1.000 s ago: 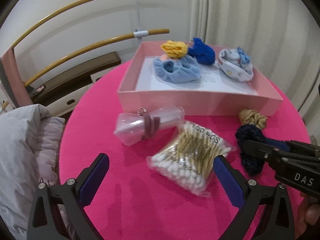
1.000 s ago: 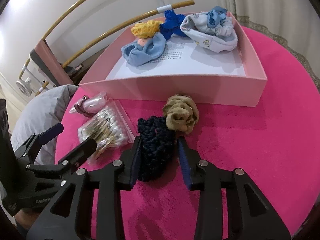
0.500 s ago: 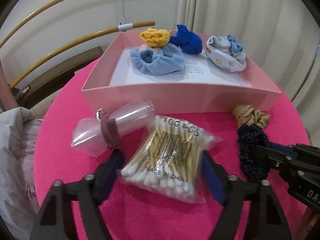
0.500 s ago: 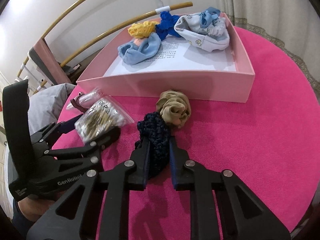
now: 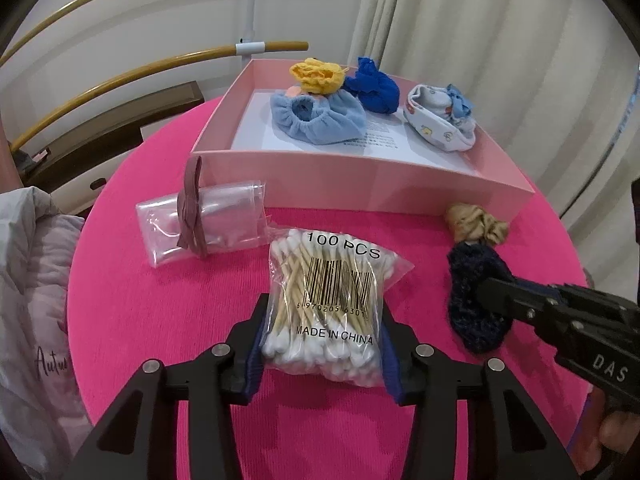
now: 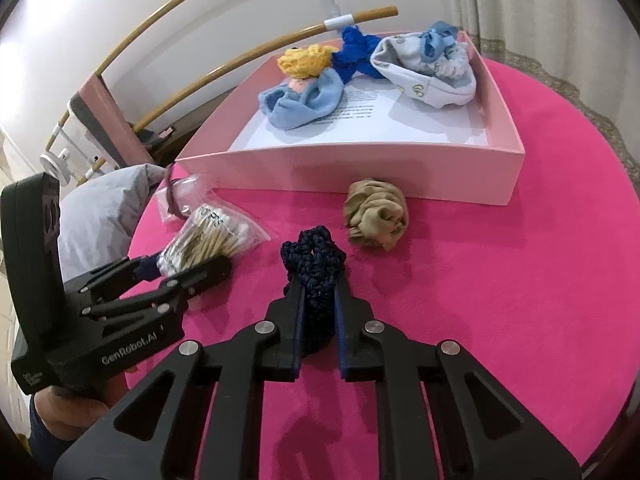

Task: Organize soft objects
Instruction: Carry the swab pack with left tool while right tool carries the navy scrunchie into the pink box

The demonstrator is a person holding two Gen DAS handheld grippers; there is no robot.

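My left gripper [image 5: 322,330] is shut on a clear bag of cotton swabs [image 5: 334,294], gripping its near end on the pink table; it also shows in the right wrist view [image 6: 192,268]. My right gripper [image 6: 318,304] is shut on a navy knitted scrunchie [image 6: 314,268], which also shows in the left wrist view [image 5: 476,292]. A tan scrunchie [image 6: 376,218] lies just beyond it by the pink box [image 6: 360,168]. The box holds a light blue cloth [image 5: 316,118], a yellow scrunchie [image 5: 318,74], a dark blue one [image 5: 374,88] and a printed white cloth [image 5: 440,122].
A clear plastic packet with a brown hair tie [image 5: 204,220] lies left of the swabs. A grey cushion [image 5: 28,292] sits off the table's left edge. Curved wooden rails [image 5: 120,80] and curtains [image 5: 480,20] stand behind the round table [image 6: 520,280].
My left gripper moved forward and closed on the cotton swab bag. My right gripper closed on the navy scrunchie and has pulled it slightly away from the tan one.
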